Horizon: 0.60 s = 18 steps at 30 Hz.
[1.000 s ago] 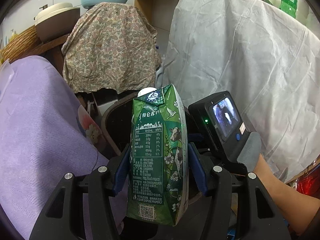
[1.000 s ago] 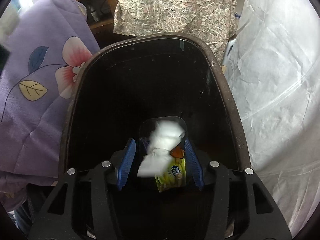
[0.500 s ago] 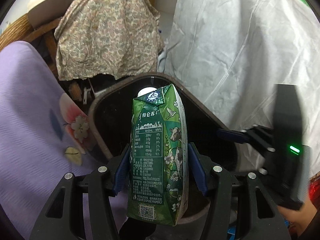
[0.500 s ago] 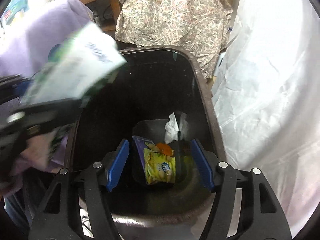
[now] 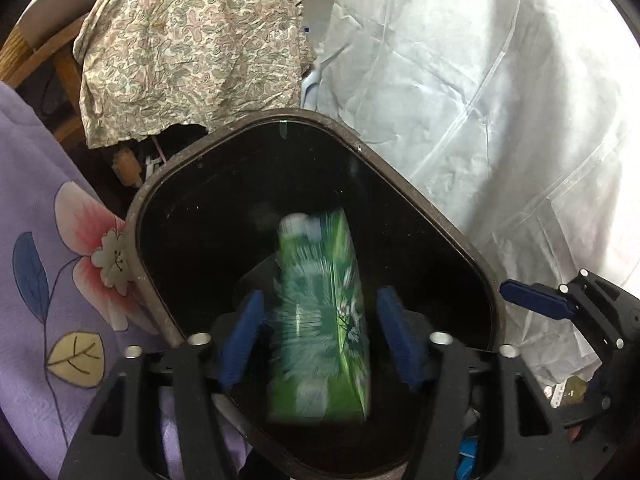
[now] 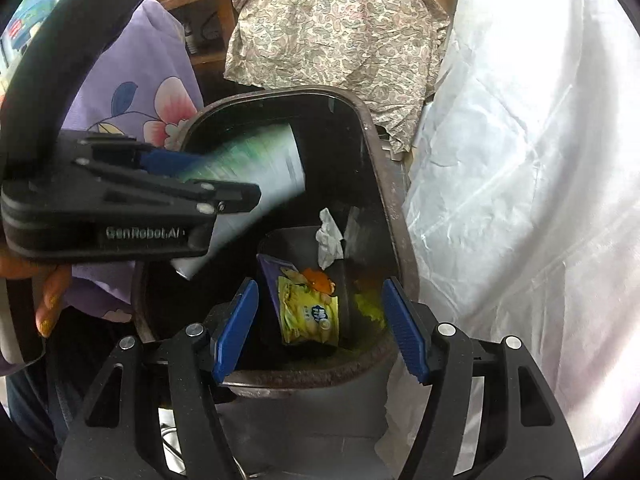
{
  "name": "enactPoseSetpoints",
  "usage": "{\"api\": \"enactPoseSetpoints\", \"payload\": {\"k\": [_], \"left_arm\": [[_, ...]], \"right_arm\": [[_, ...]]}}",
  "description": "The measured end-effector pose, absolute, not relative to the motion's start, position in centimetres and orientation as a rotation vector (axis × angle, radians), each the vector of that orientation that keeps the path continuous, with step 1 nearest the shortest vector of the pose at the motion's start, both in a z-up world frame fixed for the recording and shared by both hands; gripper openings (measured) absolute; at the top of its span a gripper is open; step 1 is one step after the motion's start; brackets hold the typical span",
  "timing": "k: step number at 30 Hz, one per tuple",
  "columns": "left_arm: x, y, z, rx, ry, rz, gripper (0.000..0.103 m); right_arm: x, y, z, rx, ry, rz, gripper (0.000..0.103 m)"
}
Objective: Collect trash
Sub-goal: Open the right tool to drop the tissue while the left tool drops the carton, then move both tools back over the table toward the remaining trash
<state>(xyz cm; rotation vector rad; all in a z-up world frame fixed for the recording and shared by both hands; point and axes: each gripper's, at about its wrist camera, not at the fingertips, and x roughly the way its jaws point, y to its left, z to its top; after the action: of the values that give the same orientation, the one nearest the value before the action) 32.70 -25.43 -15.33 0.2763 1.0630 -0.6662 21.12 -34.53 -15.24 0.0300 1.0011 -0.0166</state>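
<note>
A green milk carton [image 5: 316, 288], blurred by motion, hangs loose between the blue pads of my left gripper [image 5: 320, 320], over the mouth of the dark trash bin [image 5: 420, 208]. The left jaws are opening, with a gap on each side of the carton. In the right wrist view the carton [image 6: 256, 164] tips into the bin [image 6: 384, 184] from the left gripper [image 6: 180, 184]. My right gripper [image 6: 320, 308] stands open and holds nothing above the bin's near rim. At the bottom lie a yellow packet [image 6: 308, 316], an orange scrap [image 6: 318, 280] and a white tissue [image 6: 328, 240].
A purple flowered cloth [image 5: 48, 240] hangs left of the bin. A paisley cloth [image 5: 192, 40] hangs behind it, and a white sheet [image 5: 480, 80] covers the right side. A person's hand [image 6: 48, 304] holds the left gripper. The right gripper's fingers [image 5: 536, 304] reach in at the right.
The left gripper came down over the bin, its jaws widened and the carton slipped free. The right gripper let go of the tissue and packet, which now lie in the bin, and drew back upward.
</note>
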Motion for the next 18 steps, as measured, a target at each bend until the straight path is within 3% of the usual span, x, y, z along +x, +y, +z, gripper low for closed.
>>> {"api": "enactPoseSetpoints", "payload": {"k": [2, 12, 18], "left_arm": [[32.7, -25.4, -15.0, 0.279, 1.038, -0.658, 0.074], [31.8, -24.5, -13.4, 0.233, 1.01, -0.648, 0.075], [30.2, -22.8, -10.0, 0.176, 0.915, -0.648, 0.08]], "right_arm": [[20.8, -34.6, -15.3, 0.033, 1.004, -0.016, 0.065], [20.3, -34.2, -14.6, 0.033, 0.993, -0.013, 0.065], [19.7, -34.1, -13.6, 0.029, 0.974, -0.029, 0.065]]}}
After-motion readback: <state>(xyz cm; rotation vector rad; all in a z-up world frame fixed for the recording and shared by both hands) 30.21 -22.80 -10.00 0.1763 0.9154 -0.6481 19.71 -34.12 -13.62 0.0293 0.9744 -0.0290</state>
